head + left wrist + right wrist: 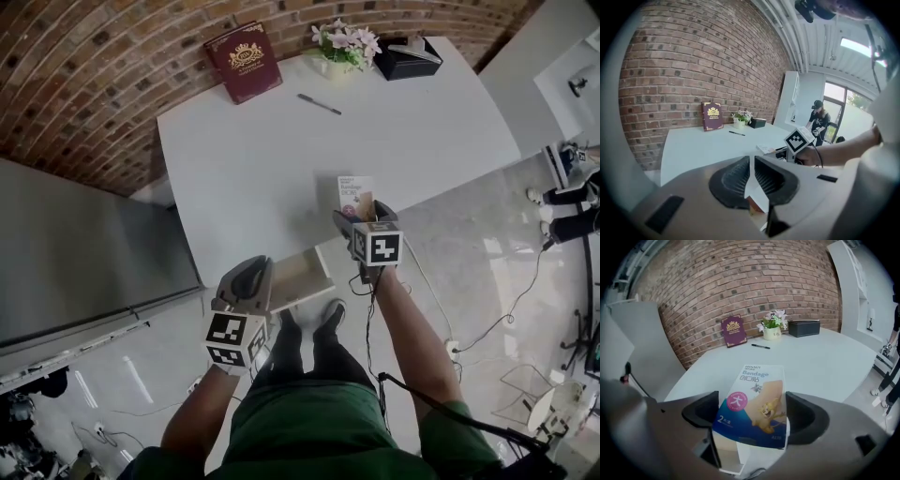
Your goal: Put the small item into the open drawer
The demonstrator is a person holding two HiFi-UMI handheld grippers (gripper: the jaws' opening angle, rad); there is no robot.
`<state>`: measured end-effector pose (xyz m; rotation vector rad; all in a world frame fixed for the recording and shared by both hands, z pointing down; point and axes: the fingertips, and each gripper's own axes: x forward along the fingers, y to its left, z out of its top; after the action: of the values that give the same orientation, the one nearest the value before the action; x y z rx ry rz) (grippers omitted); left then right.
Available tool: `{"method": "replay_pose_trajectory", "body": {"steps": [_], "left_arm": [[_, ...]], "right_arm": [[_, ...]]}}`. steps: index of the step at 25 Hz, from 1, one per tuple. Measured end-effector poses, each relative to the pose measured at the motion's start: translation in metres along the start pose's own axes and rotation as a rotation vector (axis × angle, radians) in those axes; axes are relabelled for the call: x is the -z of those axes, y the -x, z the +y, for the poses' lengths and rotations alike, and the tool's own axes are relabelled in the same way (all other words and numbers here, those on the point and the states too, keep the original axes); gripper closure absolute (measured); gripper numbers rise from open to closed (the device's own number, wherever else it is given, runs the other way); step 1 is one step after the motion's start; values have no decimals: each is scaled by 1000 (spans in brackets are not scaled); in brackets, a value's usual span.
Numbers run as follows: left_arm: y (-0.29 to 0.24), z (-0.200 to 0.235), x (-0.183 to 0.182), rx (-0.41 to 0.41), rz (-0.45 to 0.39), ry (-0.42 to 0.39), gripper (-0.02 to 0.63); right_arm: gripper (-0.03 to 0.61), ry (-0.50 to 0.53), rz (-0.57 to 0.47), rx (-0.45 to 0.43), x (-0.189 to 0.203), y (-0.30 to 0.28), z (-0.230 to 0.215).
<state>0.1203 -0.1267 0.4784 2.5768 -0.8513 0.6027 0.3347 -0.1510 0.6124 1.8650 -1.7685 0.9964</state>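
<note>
The small item is a flat bandage box point(355, 195) point(757, 401), blue and beige with a cartoon print. My right gripper point(364, 214) point(752, 416) is shut on it and holds it over the near edge of the white table point(281, 159). To its left, the open drawer point(302, 277) juts out from under the table's edge, its pale wooden inside showing. My left gripper point(251, 272) point(751, 176) hangs at the drawer's left front corner, jaws shut to a thin slit with nothing visibly between them. In the left gripper view the box point(766, 149) shows across the table.
At the table's far edge stand a maroon book point(244, 61), a flower pot point(345, 42) and a black box point(405, 58), with a pen point(319, 104) nearer. A grey cabinet point(84, 253) flanks the left. Cables point(506, 309) lie on the floor. A person point(818, 124) stands far right.
</note>
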Motion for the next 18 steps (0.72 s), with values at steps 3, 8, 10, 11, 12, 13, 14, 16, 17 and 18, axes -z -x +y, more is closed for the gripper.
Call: {"method": "replay_pose_trajectory", "body": {"steps": [3, 8, 10, 11, 12, 13, 14, 16, 17, 18], "left_arm": [[3, -7, 1, -16, -6, 2, 583], [13, -16, 6, -64, -18, 14, 583], [19, -19, 8, -88, -22, 23, 583], [23, -20, 9, -101, -22, 29, 583], [27, -21, 11, -116, -24, 35, 583], [31, -20, 12, -134, -30, 42, 583], [36, -17, 14, -155, -36, 49, 583], [46, -11, 20, -200, -43, 68, 583], [52, -7, 24, -222, -46, 78, 583], [58, -3, 28, -243, -48, 87, 583]], "right_arm": [[132, 38, -15, -63, 2, 7, 15], [133, 79, -25, -161, 6, 19, 44], [135, 98, -26, -203, 7, 25, 58], [135, 110, -28, -225, 7, 28, 65], [137, 124, -29, -248, 8, 31, 72], [137, 140, -29, -273, 8, 33, 80], [137, 157, -28, -299, 10, 35, 89], [137, 189, -25, -354, 15, 38, 108], [138, 200, -24, -382, 18, 40, 117], [138, 208, -22, -410, 23, 41, 126]]}}
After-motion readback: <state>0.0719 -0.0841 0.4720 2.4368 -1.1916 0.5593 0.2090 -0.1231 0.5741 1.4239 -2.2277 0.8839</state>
